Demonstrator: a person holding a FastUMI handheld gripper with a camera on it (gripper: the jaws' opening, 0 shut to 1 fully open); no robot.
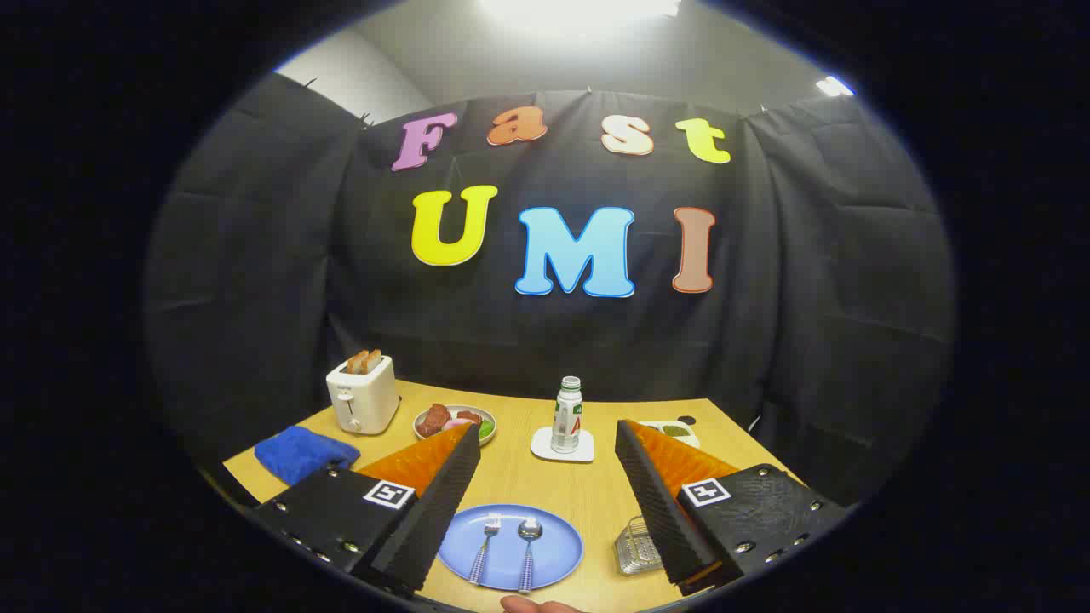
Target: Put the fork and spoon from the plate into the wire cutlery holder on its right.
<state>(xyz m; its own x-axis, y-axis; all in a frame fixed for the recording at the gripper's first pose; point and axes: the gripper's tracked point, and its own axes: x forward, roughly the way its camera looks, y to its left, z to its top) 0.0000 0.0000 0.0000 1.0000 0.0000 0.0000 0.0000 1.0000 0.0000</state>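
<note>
Items I cannot fully see: wire cutlery holder [637,547], its right side behind the right finger [660,498]; food bowl [454,421], partly behind the left finger [443,502]; pale dish [681,432] beyond, mostly hidden; bottle [567,415] label too small.

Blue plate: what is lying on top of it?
On the blue plate, a fork and a spoon lie side by side, between the open gripper's fingers. One finger covers the plate's near-left edge.

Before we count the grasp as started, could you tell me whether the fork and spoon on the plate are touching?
Apart. The gripper view shows the fork and spoon side by side with bare plate between them; the open gripper is above.
</note>
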